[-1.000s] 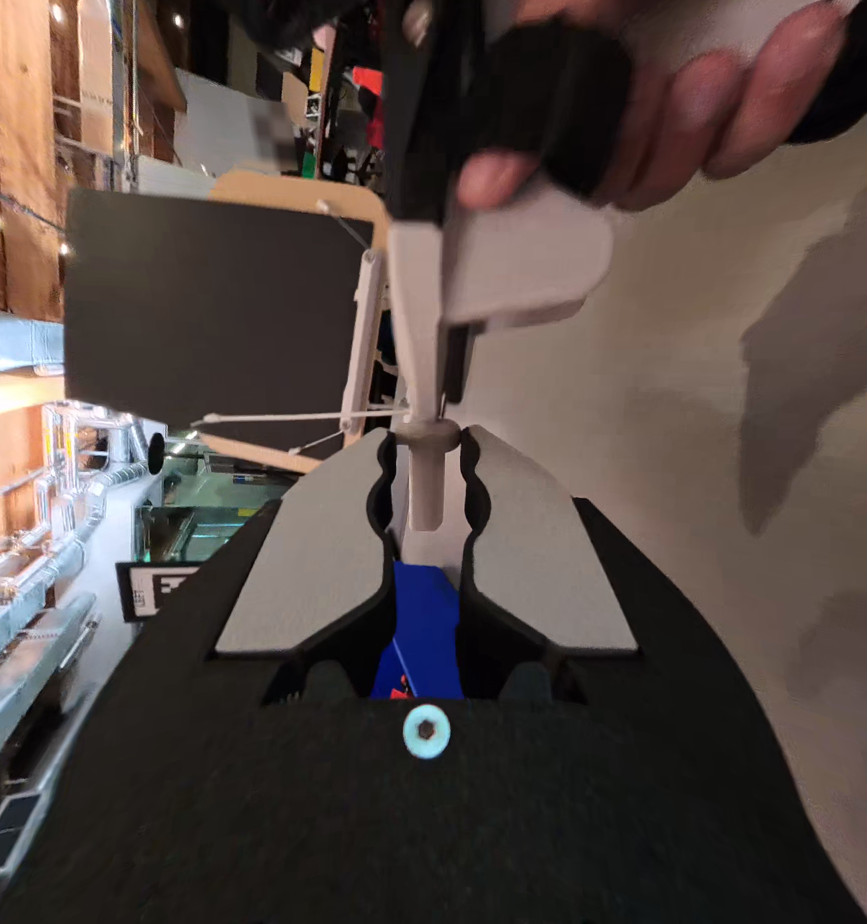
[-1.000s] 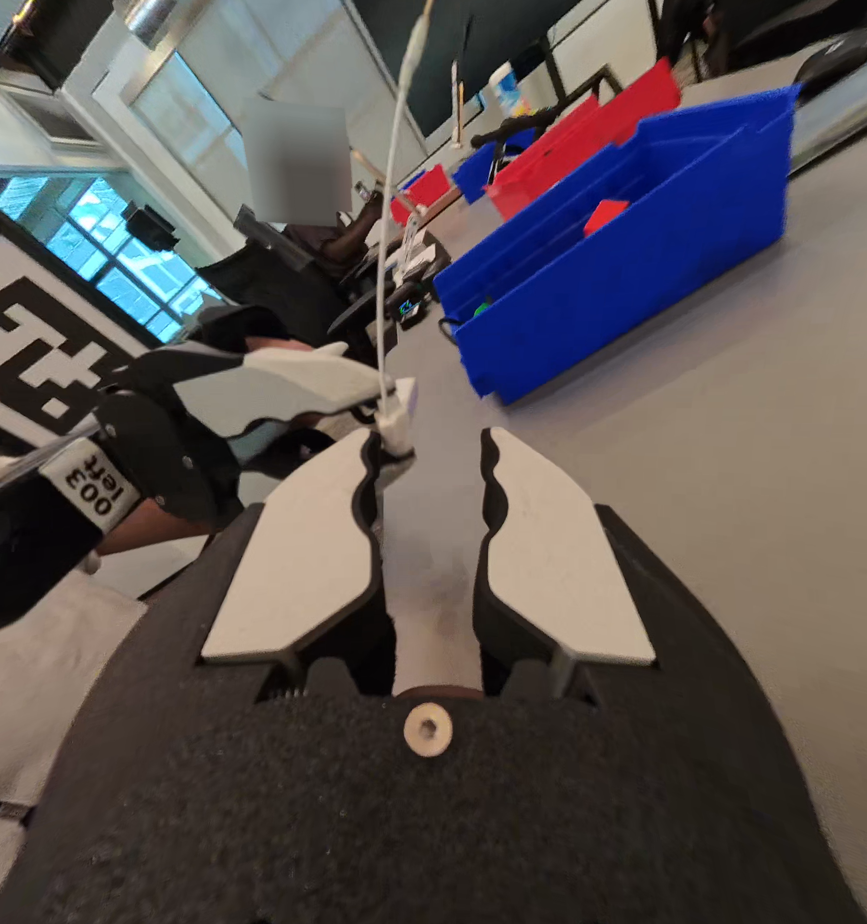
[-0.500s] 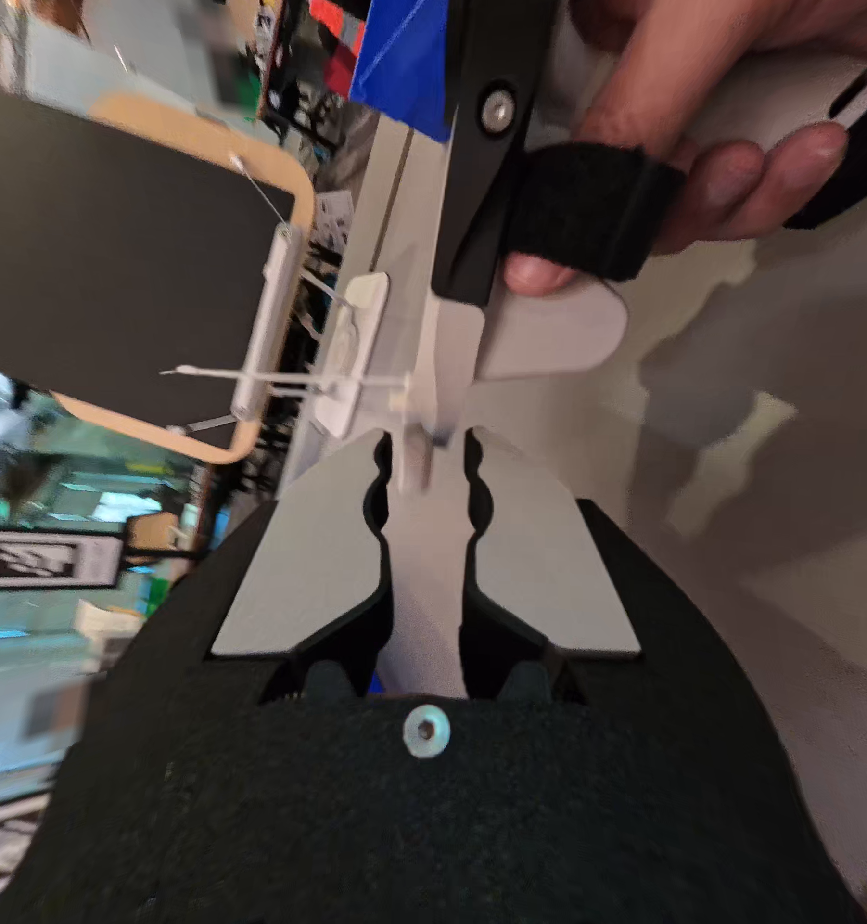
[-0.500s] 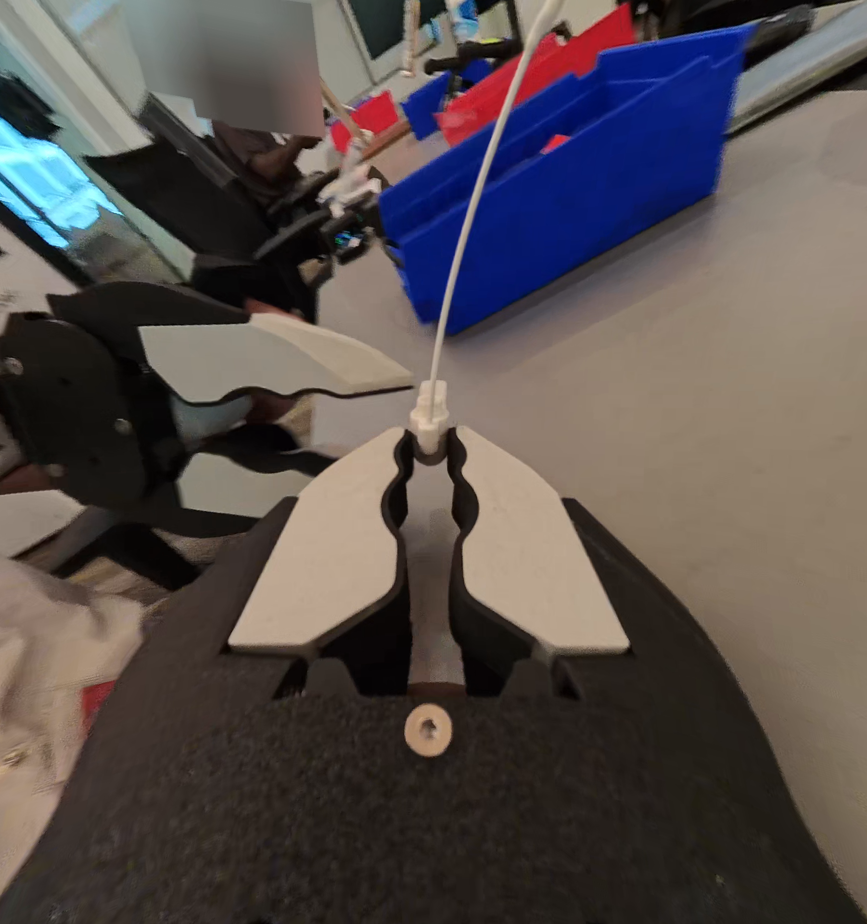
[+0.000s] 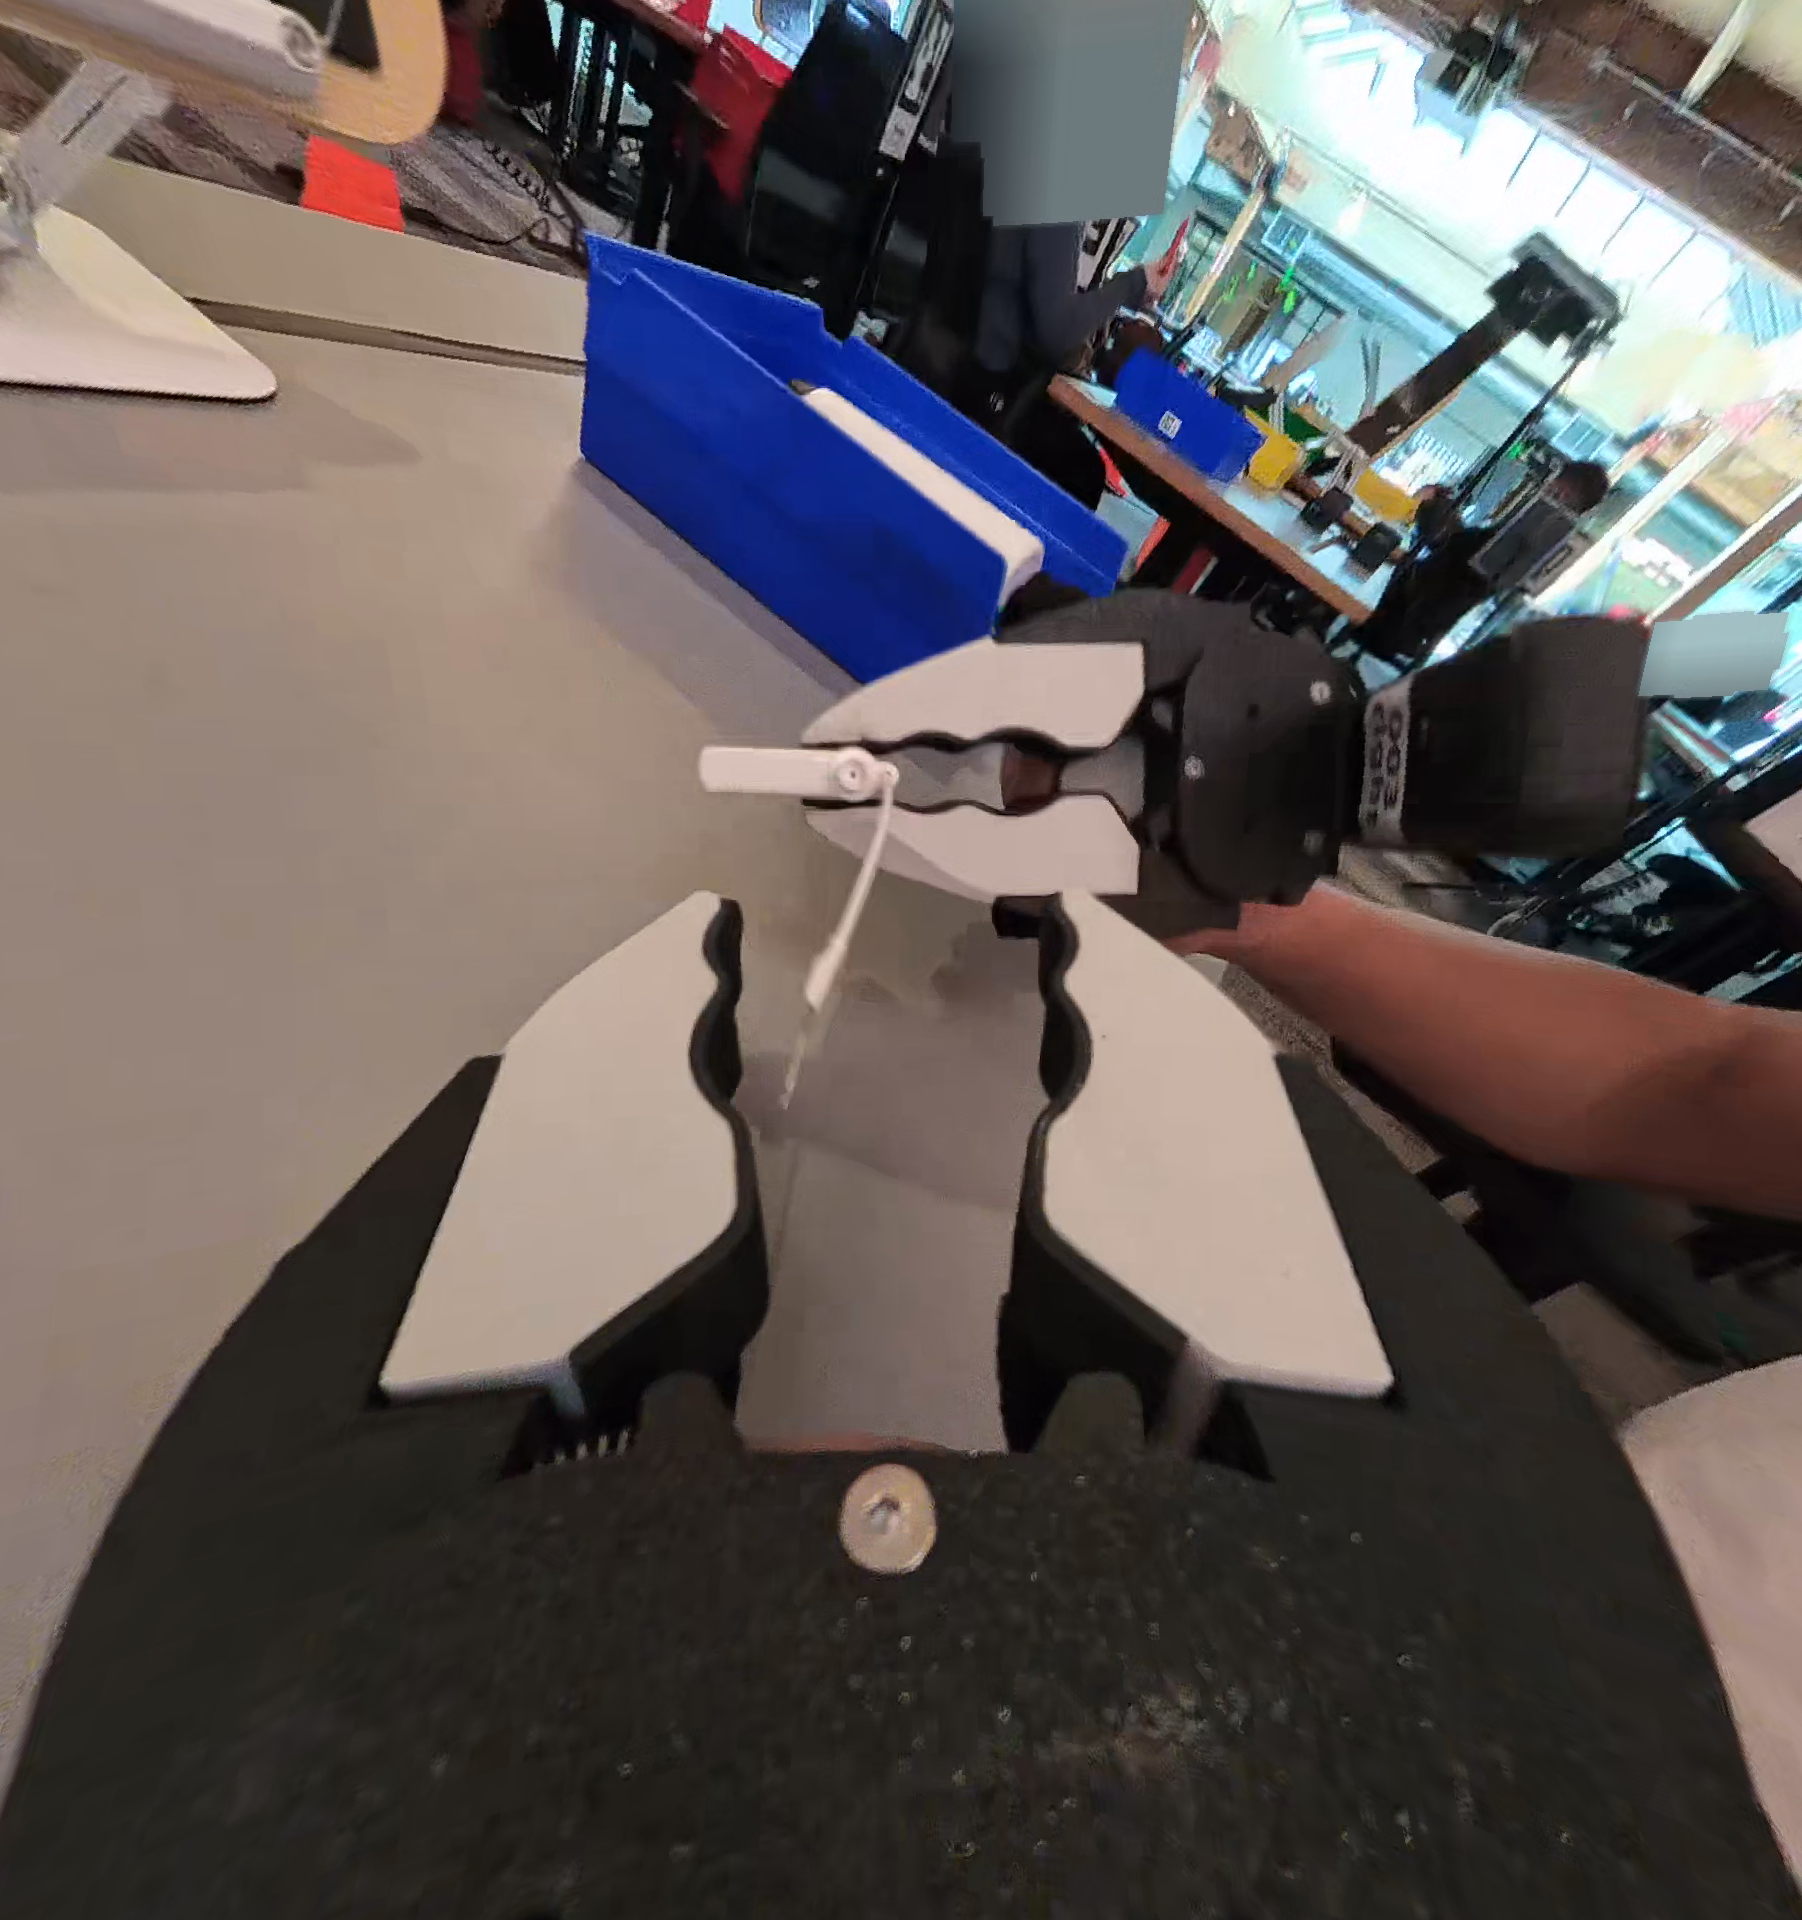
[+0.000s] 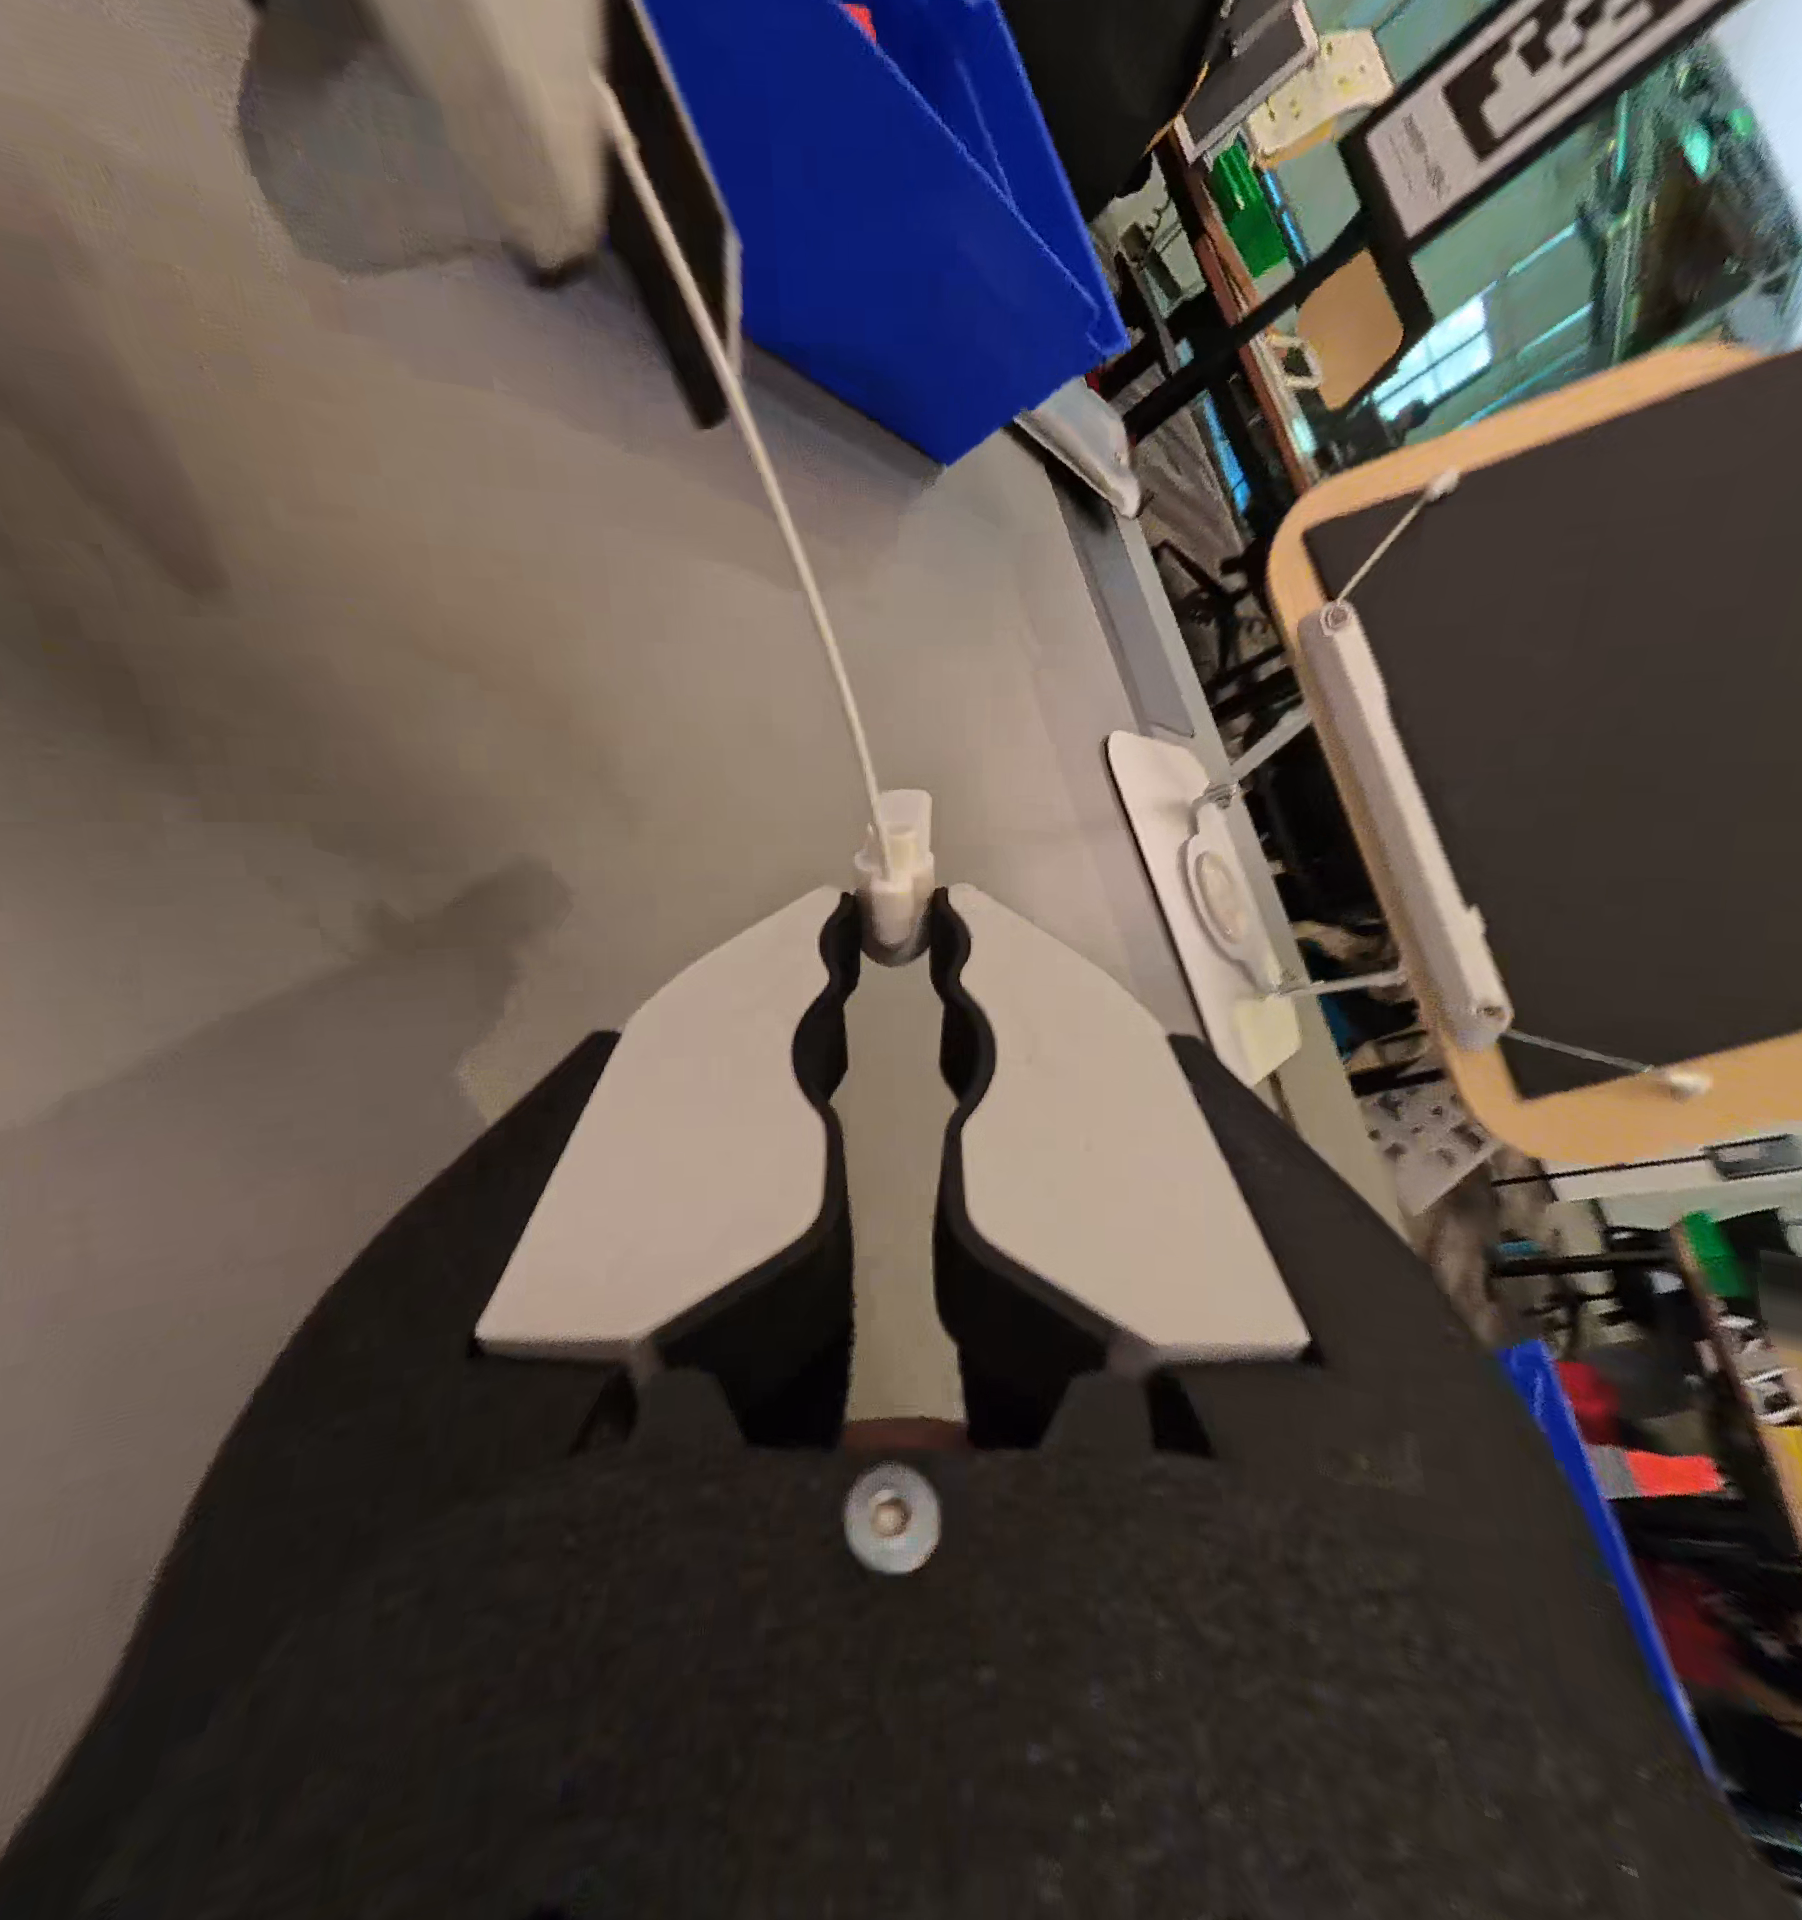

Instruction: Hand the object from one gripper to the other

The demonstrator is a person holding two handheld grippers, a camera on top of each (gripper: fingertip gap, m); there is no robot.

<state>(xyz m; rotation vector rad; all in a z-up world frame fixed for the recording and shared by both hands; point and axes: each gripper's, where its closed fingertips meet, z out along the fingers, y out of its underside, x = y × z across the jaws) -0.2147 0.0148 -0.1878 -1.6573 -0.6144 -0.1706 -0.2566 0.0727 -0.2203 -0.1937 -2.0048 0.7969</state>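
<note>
Left wrist view shows the left gripper (image 5: pixel 881 935) with its 2 pale fingers spread wide and nothing between them, above a smooth grey tabletop (image 5: pixel 253 727). Just beyond it, the right gripper (image 5: pixel 824 774) pinches a small white plastic tag with a thin white cord (image 5: pixel 772 772) at its very tips; the tag's flat bar sticks out sideways past the fingertips and the cord dangles down toward the open left fingers. In the right wrist view the same tag (image 6: pixel 892 873) sits clamped between the right gripper's (image 6: pixel 892 914) fingertips, the cord arcing away across the table.

The tag looks very light and rigid in its body, while the cord seems limp and springy, so it will likely swing and offer no firm hold. The stiff bar is the better place to grip; its smooth plastic could slip from a shallow pinch.

A blue plastic bin (image 5: pixel 772 478) stands on the table beyond the grippers, and a white stand base (image 5: pixel 97 332) lies far left. Behind is a busy workshop with more tables, bins and big windows.
</note>
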